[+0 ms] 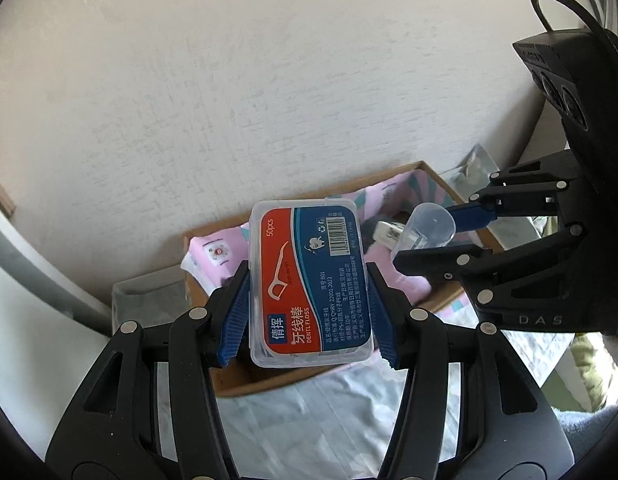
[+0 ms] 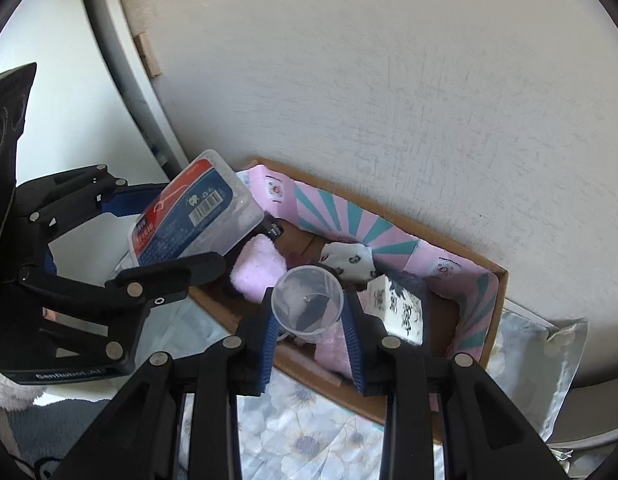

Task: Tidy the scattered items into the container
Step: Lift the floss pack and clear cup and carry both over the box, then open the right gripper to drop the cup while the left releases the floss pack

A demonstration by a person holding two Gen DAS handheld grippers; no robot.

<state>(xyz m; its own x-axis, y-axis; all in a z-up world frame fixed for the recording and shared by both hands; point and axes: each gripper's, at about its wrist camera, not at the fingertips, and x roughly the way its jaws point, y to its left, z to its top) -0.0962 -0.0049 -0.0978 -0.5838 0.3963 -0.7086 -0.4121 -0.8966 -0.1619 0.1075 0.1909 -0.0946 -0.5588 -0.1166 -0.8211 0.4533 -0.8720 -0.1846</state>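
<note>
My left gripper [image 1: 309,308] is shut on a clear dental floss box [image 1: 309,280] with a red and blue label, held above the near left end of the cardboard box [image 1: 429,170]. The floss box also shows in the right wrist view [image 2: 193,216]. My right gripper [image 2: 311,344] is shut on a small clear plastic cup [image 2: 307,304], held above the cardboard box [image 2: 497,276]; the cup also shows in the left wrist view [image 1: 429,228]. Inside the box lie a pink fluffy cloth [image 2: 257,268], a patterned white sock [image 2: 349,260] and a white printed carton [image 2: 397,308].
The box has a pink and teal lining [image 2: 349,216] and stands on a floral sheet [image 2: 309,440] against a pale textured wall [image 2: 389,80]. A silver foil bag [image 2: 549,360] lies past its right end. Another grey bag [image 1: 145,300] lies at its left end.
</note>
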